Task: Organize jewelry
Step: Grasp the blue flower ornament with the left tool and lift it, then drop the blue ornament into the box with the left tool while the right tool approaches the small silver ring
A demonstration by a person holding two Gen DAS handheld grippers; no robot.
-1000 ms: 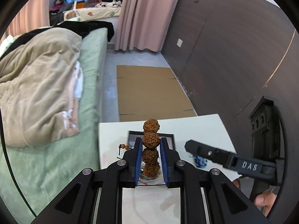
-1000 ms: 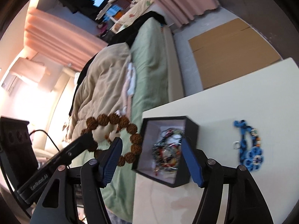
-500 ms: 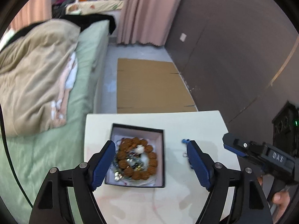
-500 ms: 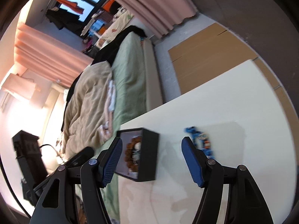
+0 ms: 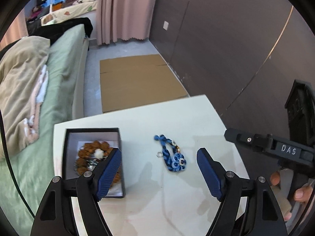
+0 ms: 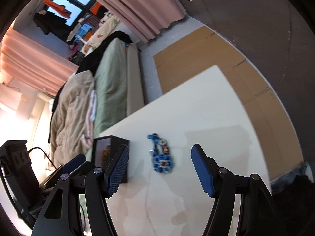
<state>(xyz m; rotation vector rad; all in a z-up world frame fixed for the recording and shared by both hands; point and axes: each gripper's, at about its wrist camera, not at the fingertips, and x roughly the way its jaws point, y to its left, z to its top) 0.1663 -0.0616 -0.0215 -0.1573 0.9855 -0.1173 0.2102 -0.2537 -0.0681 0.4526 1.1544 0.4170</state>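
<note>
A black jewelry box sits at the left of the white table. Inside lies a brown beaded bracelet over other jewelry. A blue woven bracelet lies on the table to the box's right; it also shows in the right wrist view. My left gripper is open and empty, above the table between box and blue bracelet. My right gripper is open and empty, with the blue bracelet lying between and just beyond its fingertips. The box also shows in the right wrist view.
A bed with a green sheet and beige blanket runs along the table's left side. Flat cardboard lies on the floor beyond the table. A dark wall stands on the right. The right gripper's body reaches in from the right.
My left gripper opened and let the brown beaded bracelet drop into the box, then swung right. My right gripper moved right from the box to the blue bracelet.
</note>
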